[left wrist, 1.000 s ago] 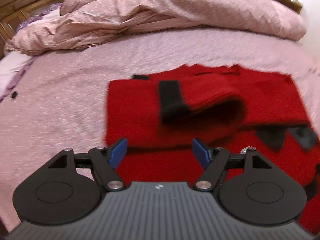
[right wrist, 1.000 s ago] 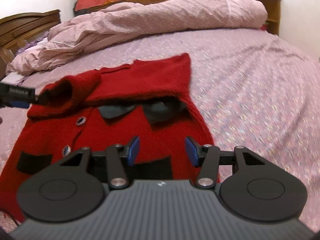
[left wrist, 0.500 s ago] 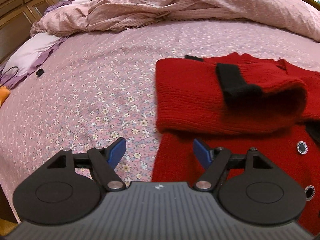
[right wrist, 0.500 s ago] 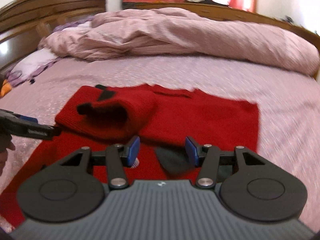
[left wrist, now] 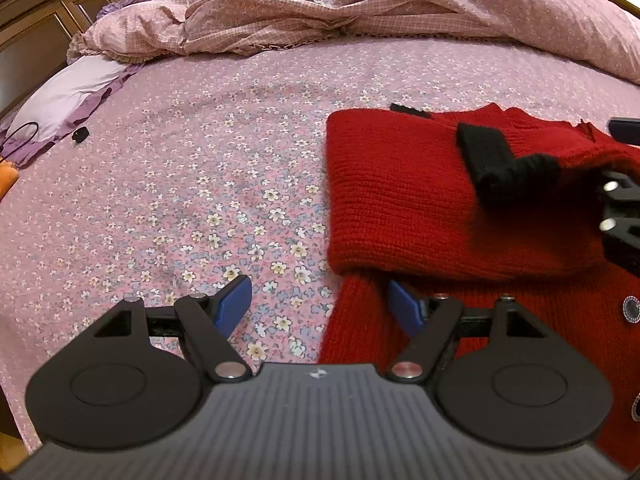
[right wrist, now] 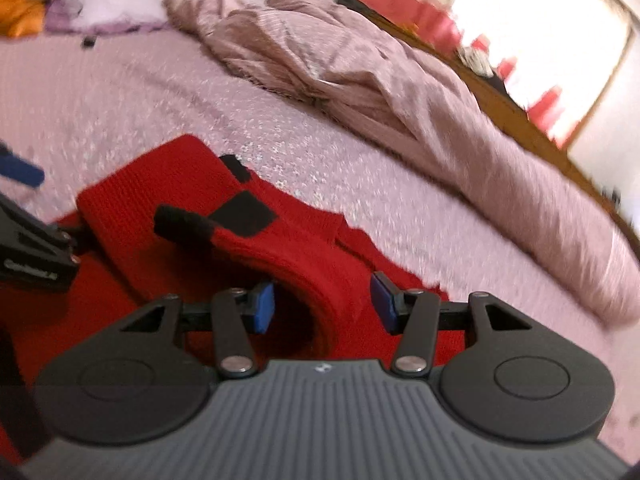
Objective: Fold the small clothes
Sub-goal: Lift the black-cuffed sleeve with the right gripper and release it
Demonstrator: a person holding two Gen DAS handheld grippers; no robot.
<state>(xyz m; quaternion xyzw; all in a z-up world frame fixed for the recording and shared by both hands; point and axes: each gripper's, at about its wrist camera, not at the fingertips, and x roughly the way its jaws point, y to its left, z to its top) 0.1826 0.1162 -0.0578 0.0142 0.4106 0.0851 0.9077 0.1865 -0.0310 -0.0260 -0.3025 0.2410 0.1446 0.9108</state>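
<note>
Left gripper (left wrist: 320, 306), fingers spread and empty, hovers over the bed (left wrist: 200, 184) with the red cardigan's (left wrist: 400, 200) left edge between its tips. Right gripper (right wrist: 322, 306), fingers apart too, straddles a raised sleeve fold. Rumpled pink duvet (left wrist: 360, 4) lies along the bed's far edge.

Even indoor light, left view sharp, right view motion-blurred, window (right wrist: 560, 36) blown out, fisheye-bent edges

one red cardigan (left wrist: 400, 200), two grippers (left wrist: 320, 308) (right wrist: 322, 306)
</note>
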